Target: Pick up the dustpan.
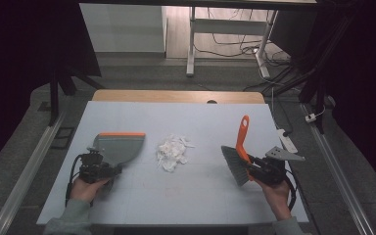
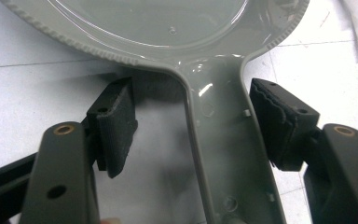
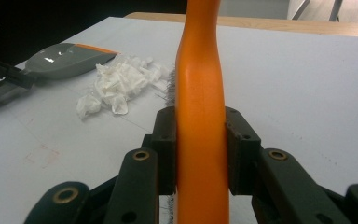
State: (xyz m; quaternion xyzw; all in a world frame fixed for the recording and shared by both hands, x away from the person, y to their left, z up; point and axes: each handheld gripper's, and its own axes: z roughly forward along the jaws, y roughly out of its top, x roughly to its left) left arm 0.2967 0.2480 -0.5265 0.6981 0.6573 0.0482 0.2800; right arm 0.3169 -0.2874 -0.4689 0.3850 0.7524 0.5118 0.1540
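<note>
The brush (image 3: 200, 93) is clamped in the right gripper (image 1: 254, 169) jaws, ready for sweeping. Left of the paper scraps (image 1: 172, 152), the dustpan (image 2: 223, 140) handle is bracketed by half-open left gripper (image 2: 200, 126) jaws, not pressed

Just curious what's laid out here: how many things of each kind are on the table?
Dustpan: 1
Brush: 1
Pile of paper scraps: 1
Hand-held grippers: 2, left and right
Total: 5

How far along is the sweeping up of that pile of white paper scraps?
Done: the right gripper is clamped on the brush by its orange handle. In hand: the left gripper straddles the dustpan's handle, one pad touching, the other short of it. Left: the paper scraps lie unswept on the table between dustpan and brush.
</note>
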